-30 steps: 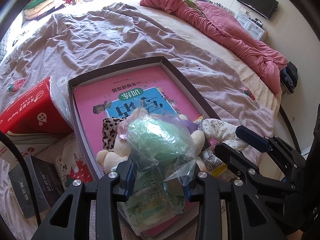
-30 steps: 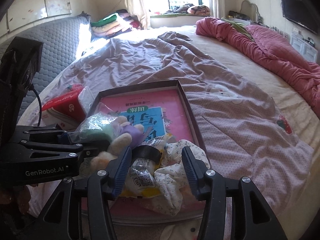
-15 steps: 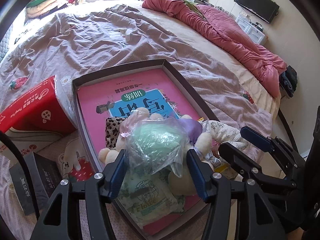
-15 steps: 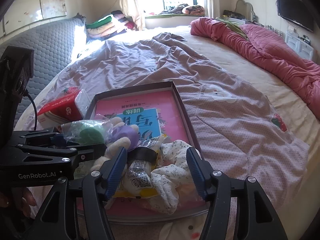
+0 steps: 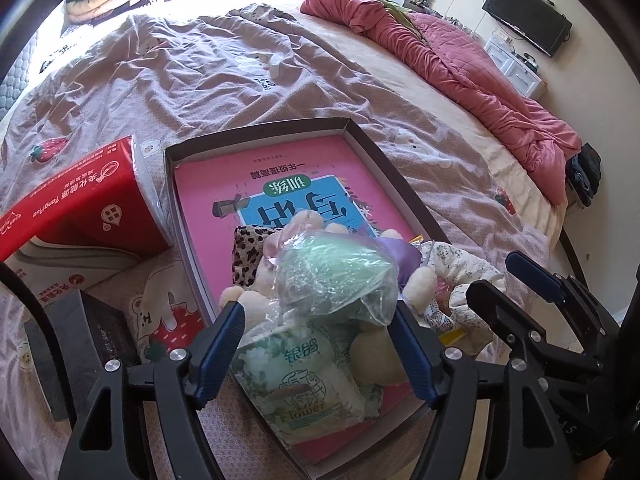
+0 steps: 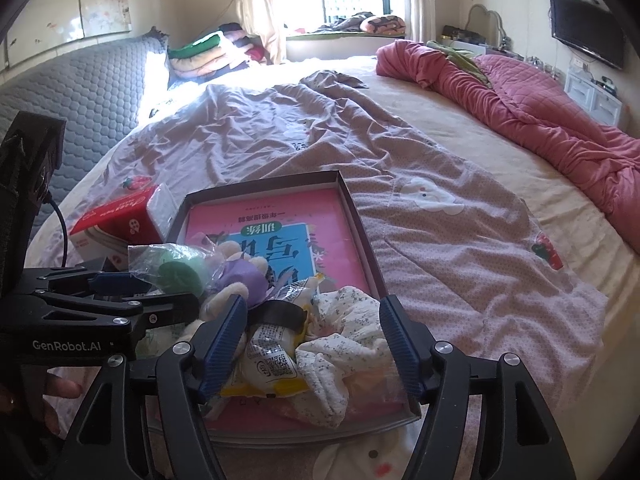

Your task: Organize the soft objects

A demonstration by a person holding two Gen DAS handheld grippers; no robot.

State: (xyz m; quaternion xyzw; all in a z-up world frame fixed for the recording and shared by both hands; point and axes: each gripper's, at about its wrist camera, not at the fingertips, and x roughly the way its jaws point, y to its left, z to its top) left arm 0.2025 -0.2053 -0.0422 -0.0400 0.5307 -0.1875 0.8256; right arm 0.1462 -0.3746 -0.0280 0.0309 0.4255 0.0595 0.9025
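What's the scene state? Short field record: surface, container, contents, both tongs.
surface: bed with a pinkish printed sheet
container: shallow dark tray, pink book lying flat inside
contents: clear bag with green item, plush toy, floral cloth, snack packet, piled at the tray's near end
beside tray: red tissue box
left tongs: jaws opening, the bag between them, pads off it
right tongs: jaws opening, cloth and packet between them, not gripped

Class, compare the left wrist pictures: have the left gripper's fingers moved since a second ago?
Yes. The left gripper is opening: its fingers have spread away from the green bagged item, which rests on the tray.
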